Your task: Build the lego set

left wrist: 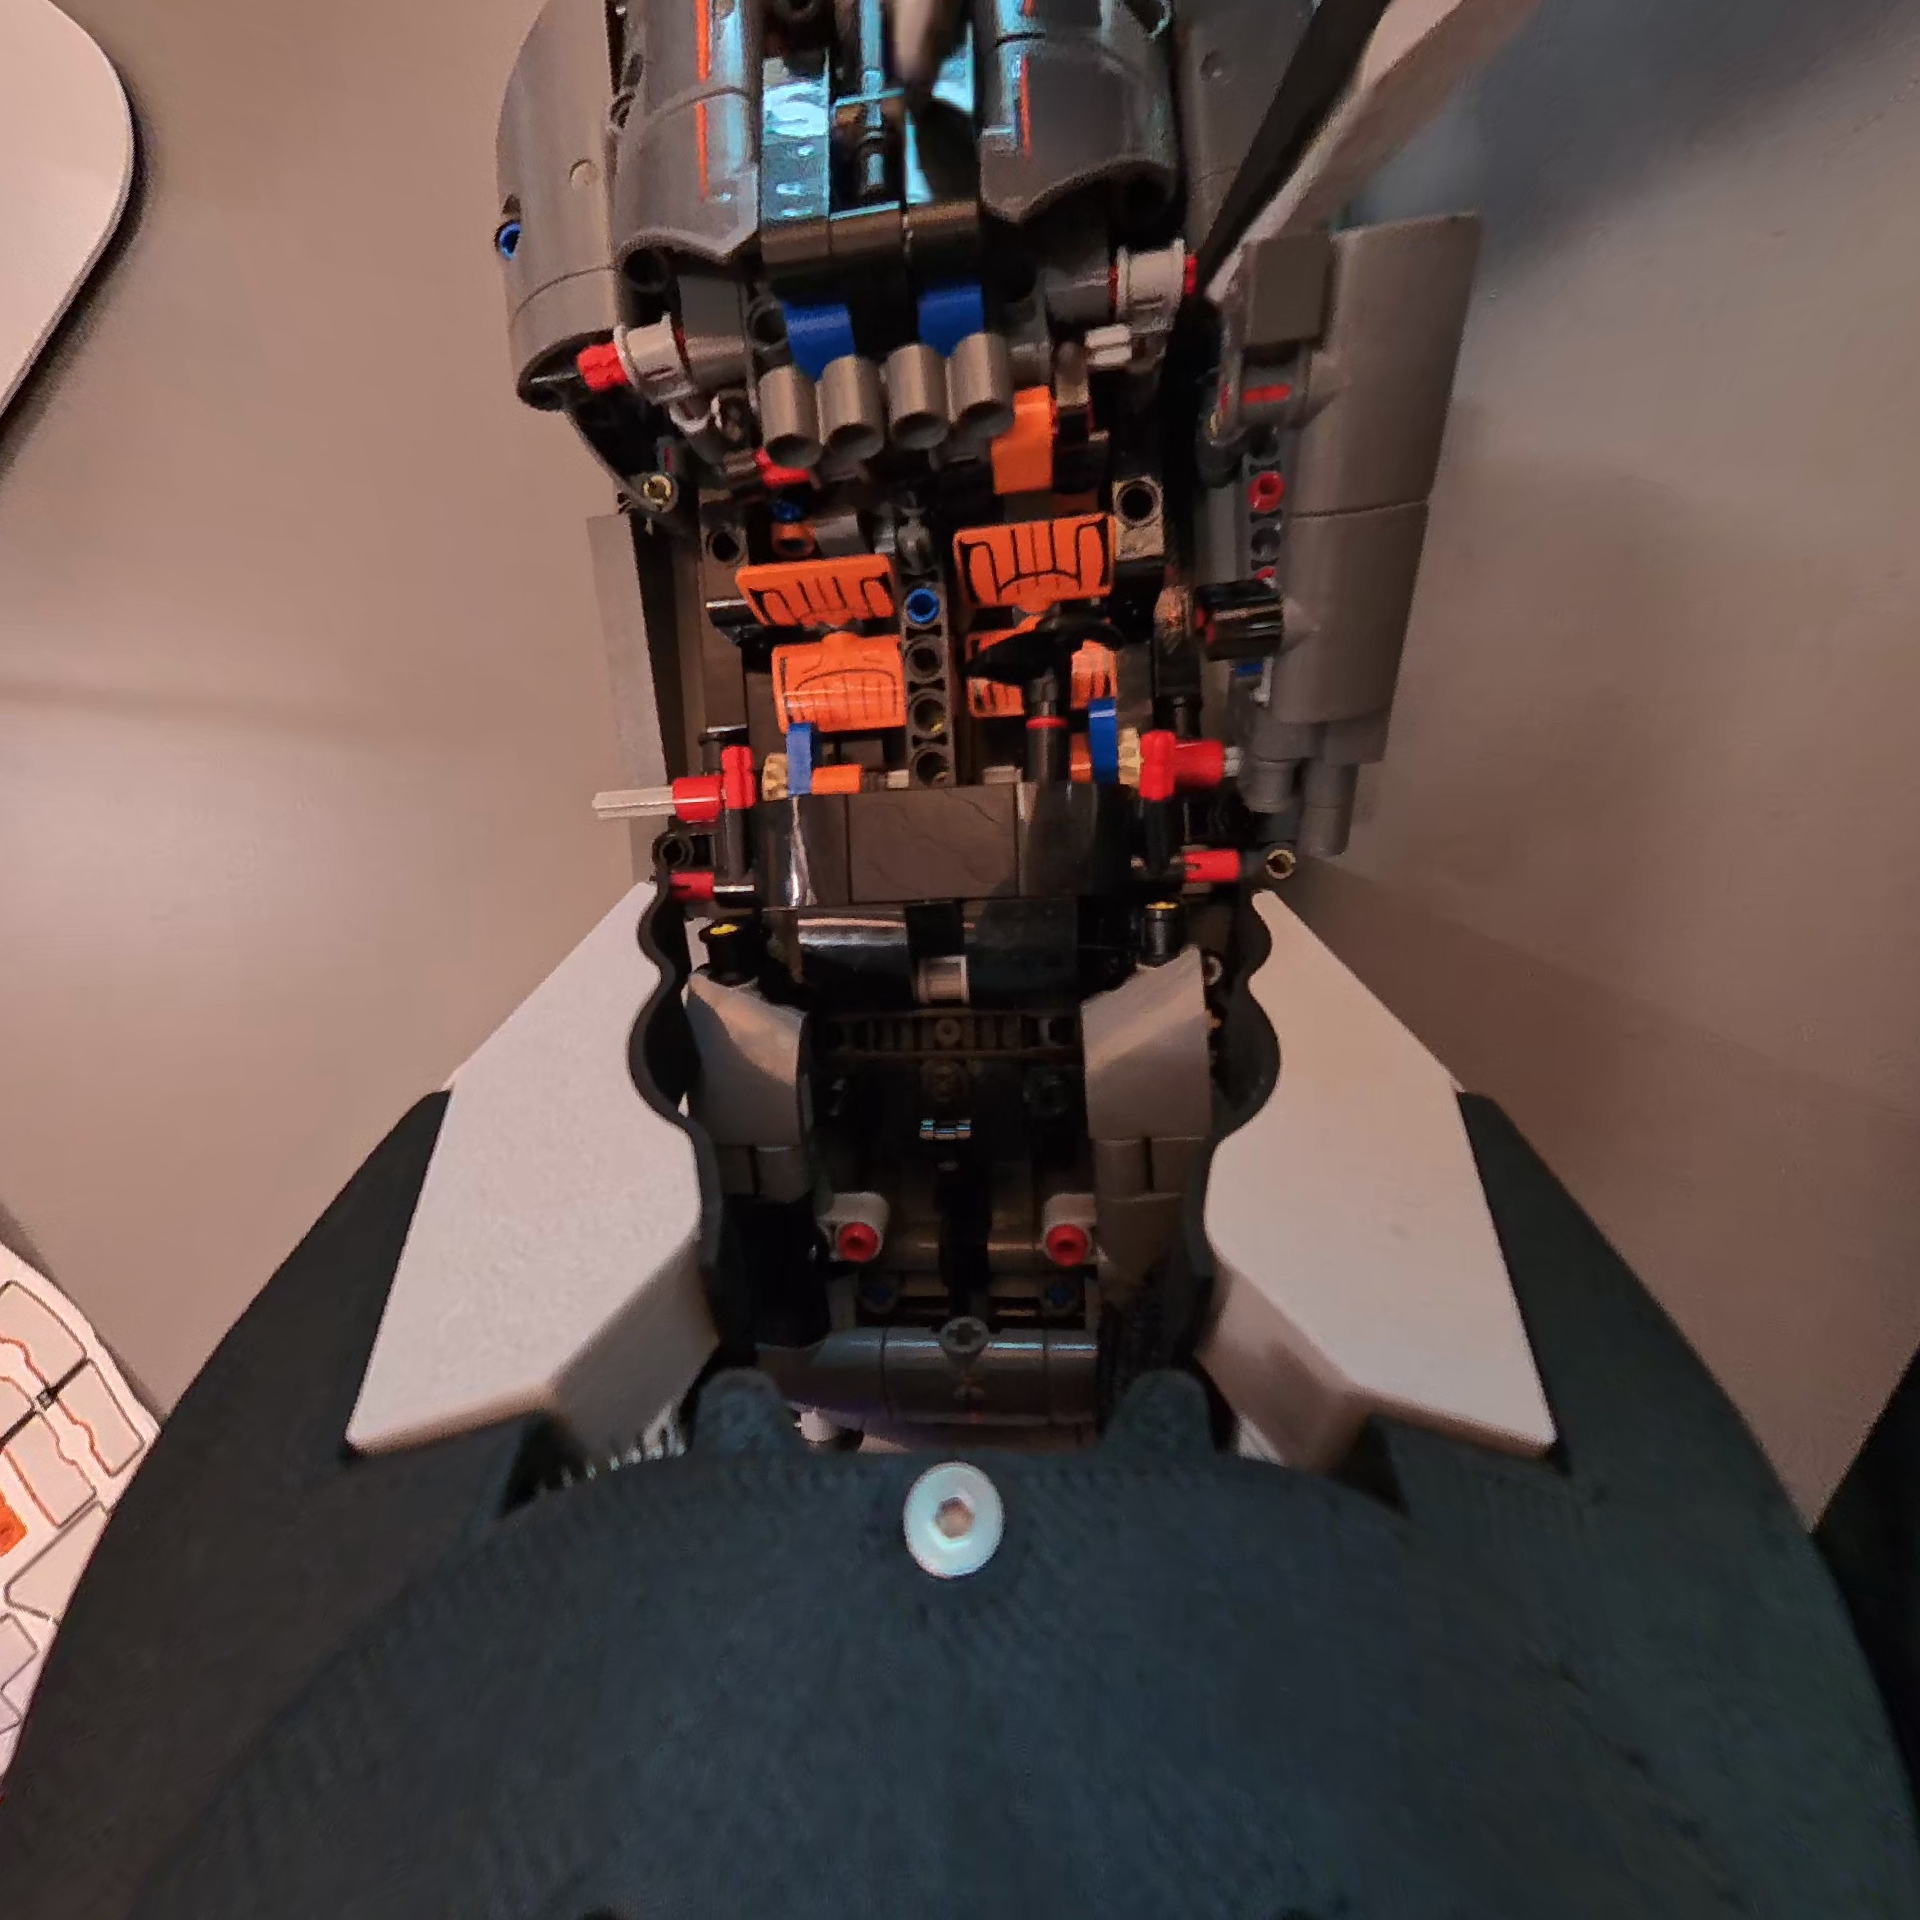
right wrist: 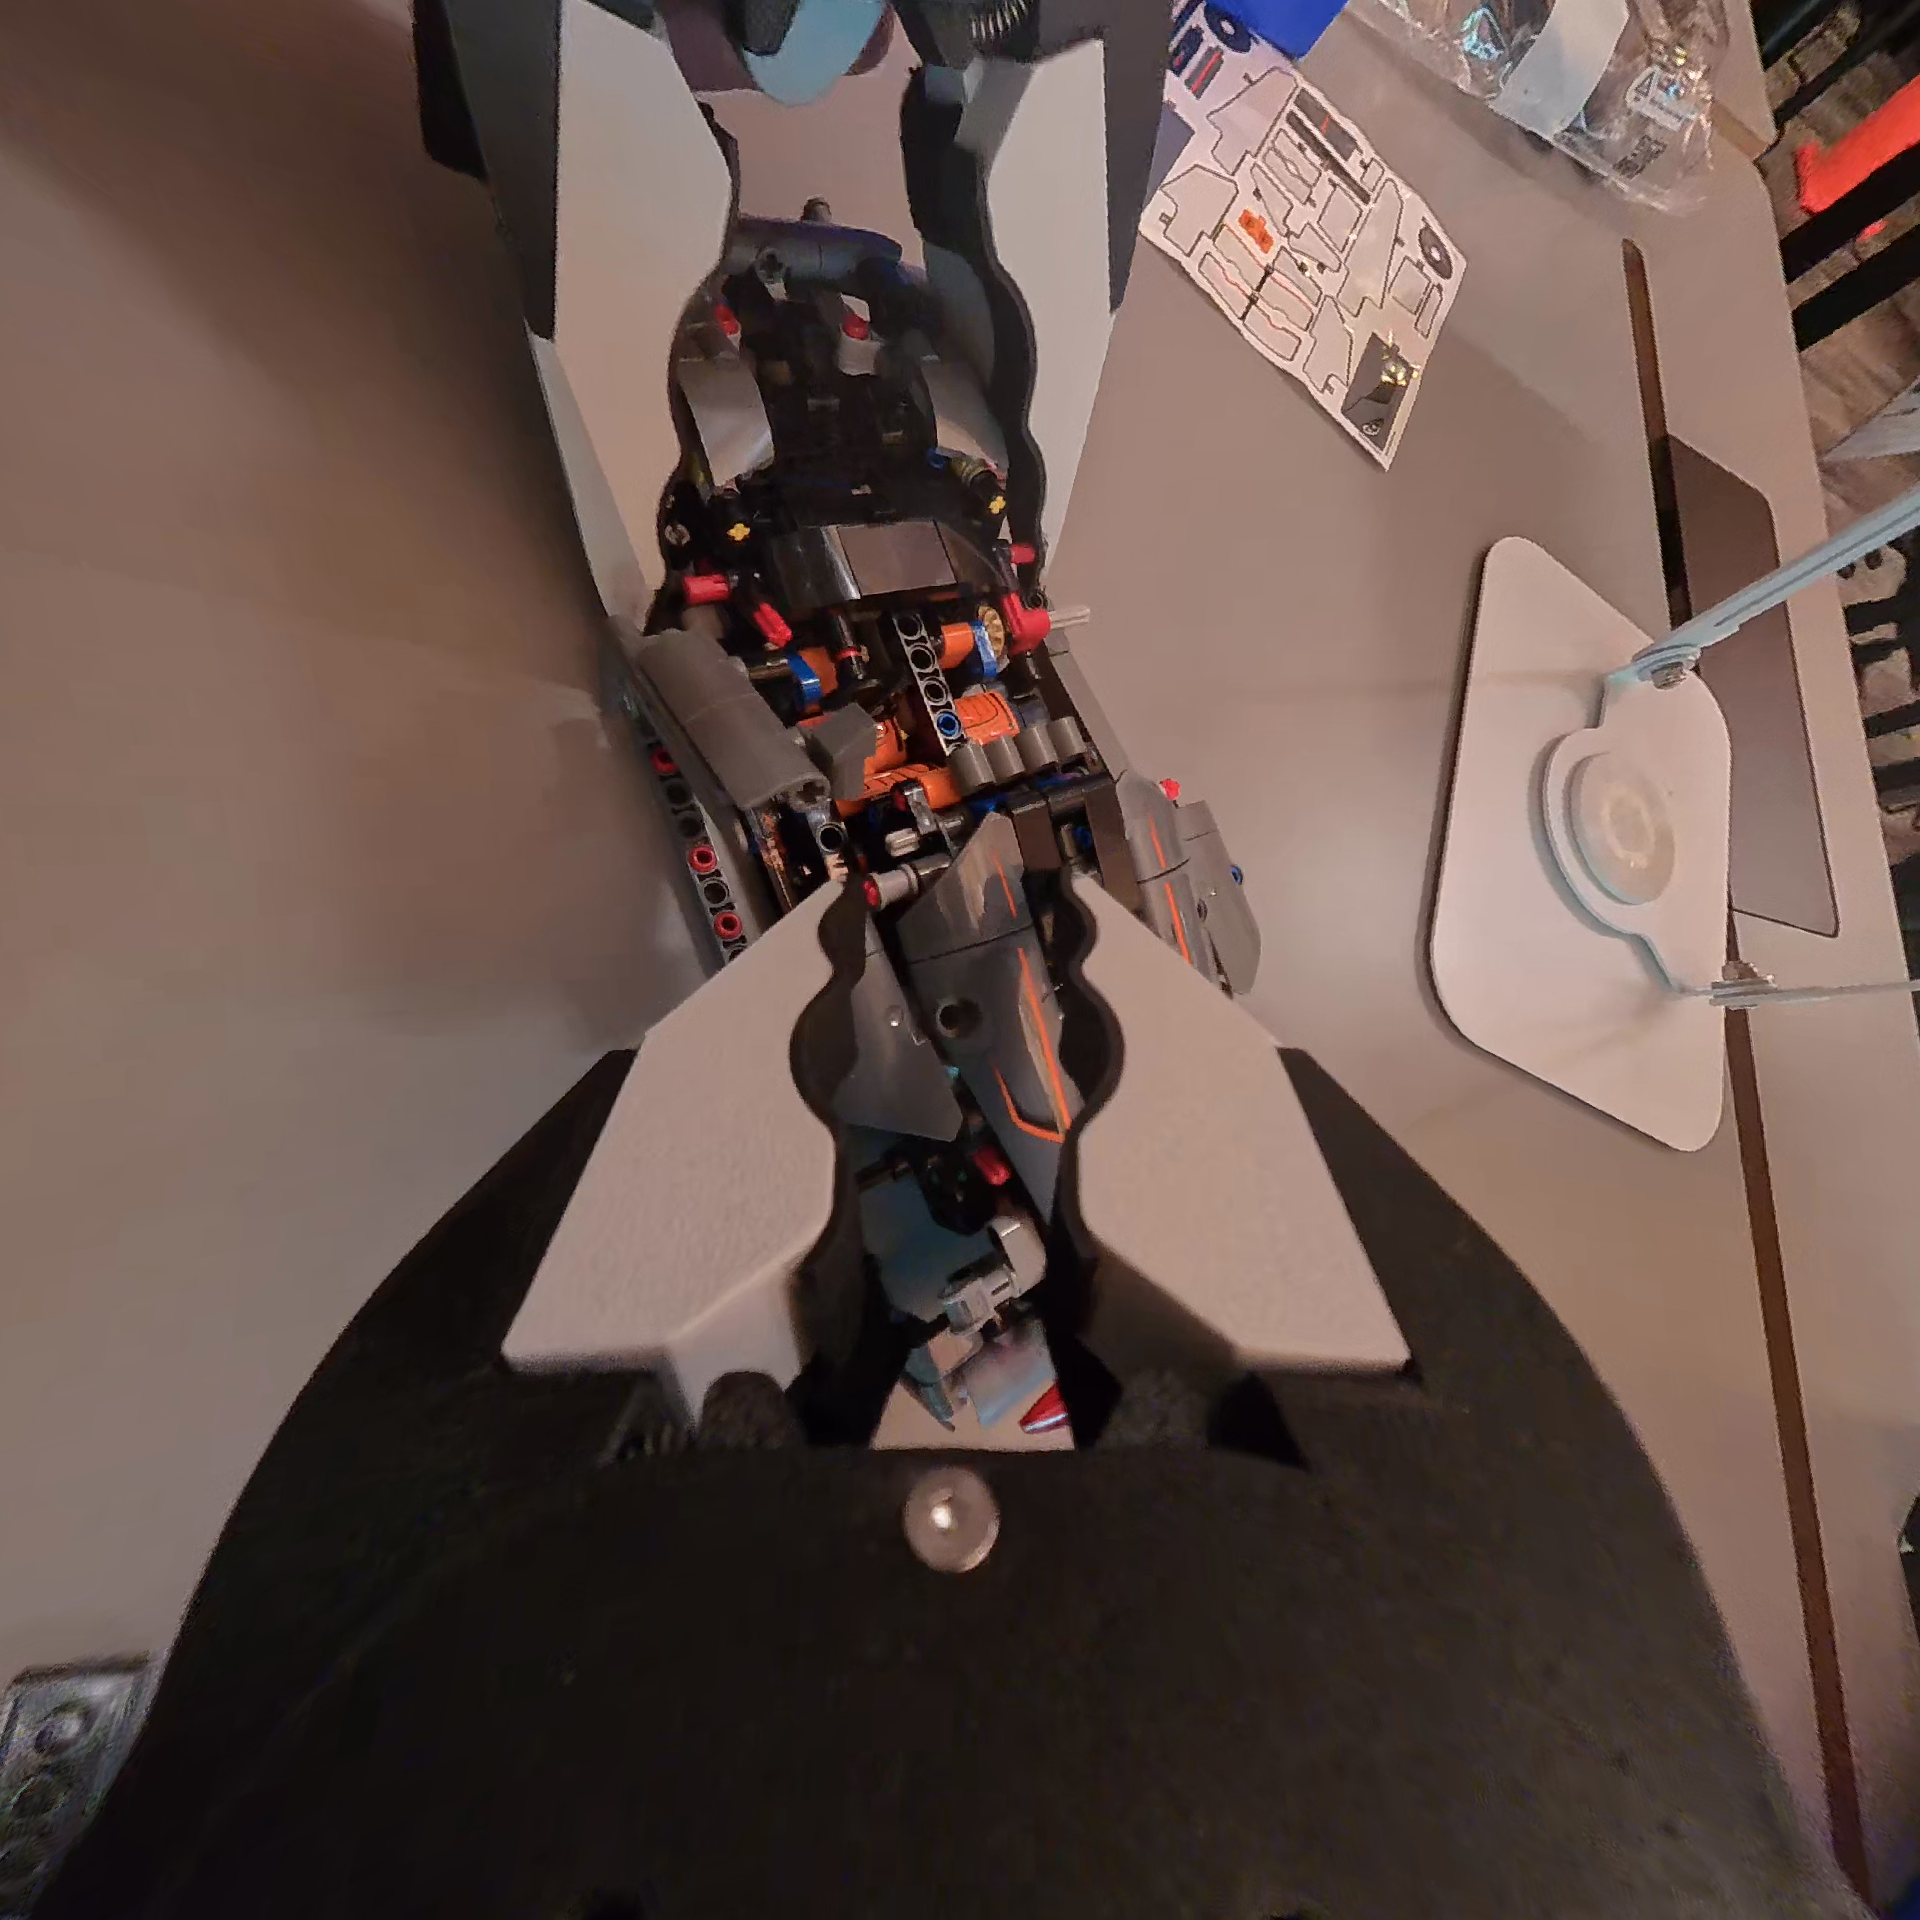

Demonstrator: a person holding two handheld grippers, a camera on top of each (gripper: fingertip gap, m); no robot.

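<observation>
A partly built lego car (left wrist: pixel 935 644), dark grey and black with orange seats and red and blue pins, is held lengthwise between both grippers above the grey table (right wrist: pixel 260 520). My left gripper (left wrist: pixel 956 935) is shut on its black and grey end, one finger on each side. My right gripper (right wrist: pixel 956 904) is shut on the opposite end, on grey panels with orange stripes (right wrist: pixel 997 1018). In the right wrist view the car (right wrist: pixel 883 707) runs away from me and the left gripper (right wrist: pixel 852 312) clamps its far end. One side panel (left wrist: pixel 1340 468) stands out from the car body.
A sticker sheet (right wrist: pixel 1309 260) lies on the table at the back right and also shows in the left wrist view (left wrist: pixel 52 1455). A white stand base (right wrist: pixel 1579 842) with thin arms sits to the right. Clear plastic bags (right wrist: pixel 1600 83) lie at the far right corner. The table's edge (right wrist: pixel 1766 1143) runs along the right. Spacing between my two grippers at the tips: around 9 cm.
</observation>
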